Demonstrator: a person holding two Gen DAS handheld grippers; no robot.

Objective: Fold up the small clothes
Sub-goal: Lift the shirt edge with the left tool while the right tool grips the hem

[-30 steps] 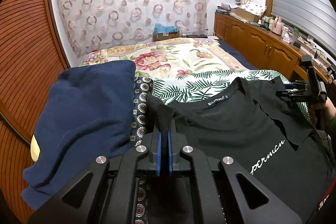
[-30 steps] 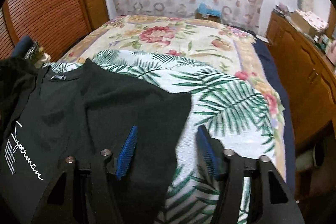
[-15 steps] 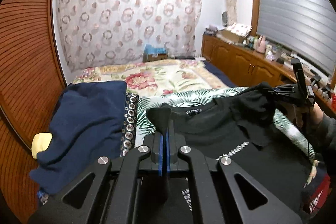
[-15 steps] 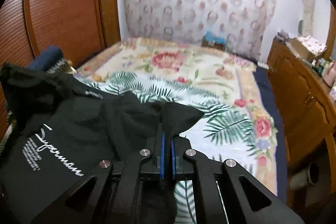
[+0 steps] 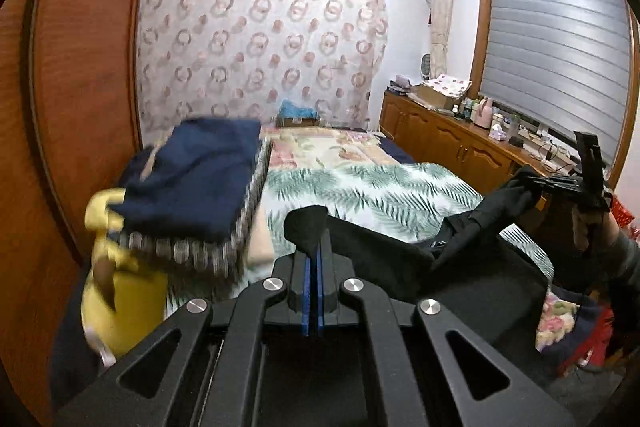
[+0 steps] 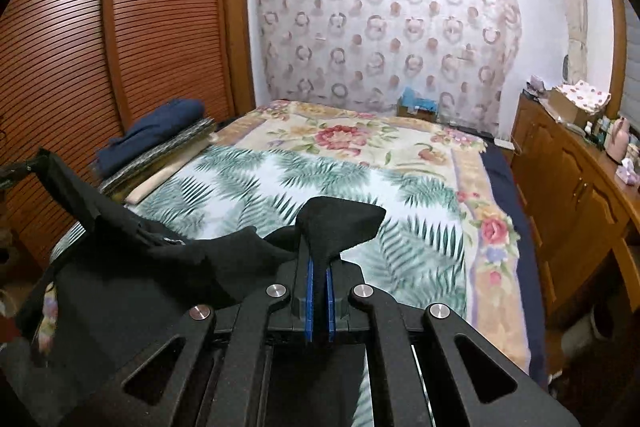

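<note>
A black T-shirt (image 5: 472, 279) hangs between both grippers, lifted off the bed. My left gripper (image 5: 313, 259) is shut on one shoulder corner of it. My right gripper (image 6: 319, 267) is shut on the other shoulder corner, which sticks out past the blue pads; the T-shirt (image 6: 132, 267) sags to the left below it. In the left wrist view the right gripper (image 5: 532, 183) shows at the far right, holding the cloth up. The shirt's lower part is hidden below the grippers.
The bed (image 6: 320, 179) has a palm-leaf and floral cover. A stack of folded clothes (image 5: 200, 179), navy on top, lies at the bed's left edge by the wooden wardrobe (image 6: 80, 67). A wooden cabinet (image 6: 580, 195) with clutter runs along the right.
Both grippers have risen and pulled back, lifting the black T-shirt off the bed. The right gripper, open one second ago, closed on the shirt's corner.
</note>
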